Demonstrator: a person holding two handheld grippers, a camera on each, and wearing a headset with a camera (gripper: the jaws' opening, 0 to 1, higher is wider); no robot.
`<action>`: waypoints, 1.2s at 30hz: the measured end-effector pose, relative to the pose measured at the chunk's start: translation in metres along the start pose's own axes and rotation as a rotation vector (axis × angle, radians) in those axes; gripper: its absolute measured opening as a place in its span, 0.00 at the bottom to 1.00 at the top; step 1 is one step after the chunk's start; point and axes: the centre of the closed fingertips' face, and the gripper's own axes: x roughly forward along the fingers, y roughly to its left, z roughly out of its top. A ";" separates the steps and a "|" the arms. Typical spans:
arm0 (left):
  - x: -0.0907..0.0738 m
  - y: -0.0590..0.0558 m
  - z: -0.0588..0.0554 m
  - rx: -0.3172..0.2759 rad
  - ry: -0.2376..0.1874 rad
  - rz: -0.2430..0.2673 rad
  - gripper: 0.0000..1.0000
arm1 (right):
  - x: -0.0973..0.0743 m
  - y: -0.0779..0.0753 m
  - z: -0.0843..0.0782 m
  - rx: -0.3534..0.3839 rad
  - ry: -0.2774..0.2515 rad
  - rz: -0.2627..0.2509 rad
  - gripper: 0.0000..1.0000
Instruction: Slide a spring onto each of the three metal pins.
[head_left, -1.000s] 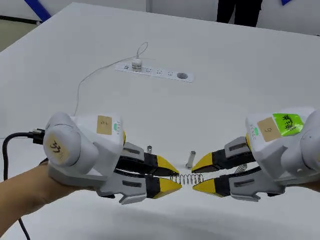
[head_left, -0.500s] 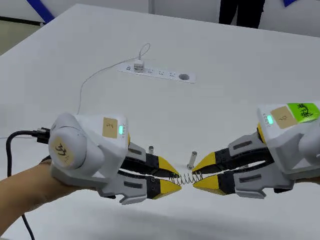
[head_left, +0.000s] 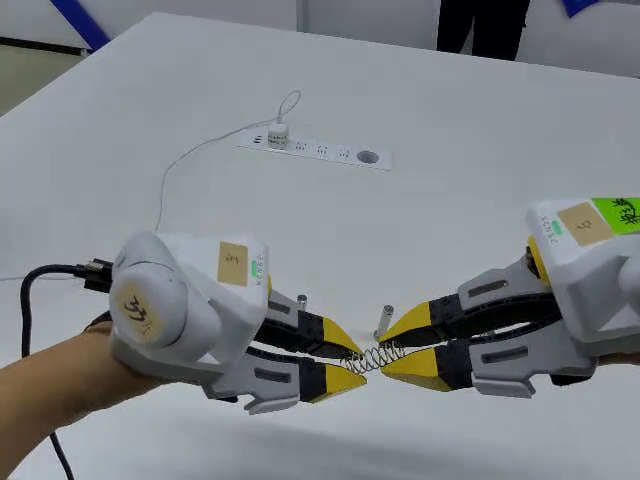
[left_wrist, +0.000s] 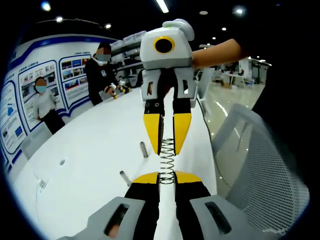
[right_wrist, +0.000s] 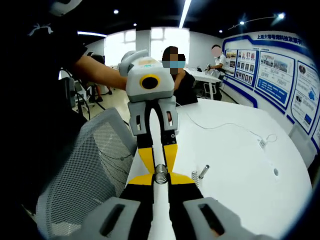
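my left gripper (head_left: 348, 366) and right gripper (head_left: 393, 352) each pinch an end of the spring (head_left: 372, 358); if either slips, it could spring off past the pin (head_left: 381, 321)

The spring (head_left: 372, 356) lies between left hand-held gripper (head_left: 353, 363) and right hand-held gripper (head_left: 391, 352).

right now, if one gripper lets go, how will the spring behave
The spring looks thin and open-coiled, so it may sag and wobble. It seems light: the left gripper and right gripper hold it by its ends. Dropped, it may roll on the smooth table.
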 end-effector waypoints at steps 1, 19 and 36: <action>0.000 0.000 0.000 0.000 0.000 -0.001 0.10 | 0.000 0.000 0.001 0.007 -0.004 0.003 0.11; 0.002 0.001 0.000 -0.017 -0.004 0.006 0.10 | 0.009 -0.001 0.021 0.083 -0.095 -0.025 0.11; -0.004 0.016 -0.007 -0.081 0.000 0.065 0.14 | 0.008 -0.016 0.026 0.078 -0.087 -0.083 0.10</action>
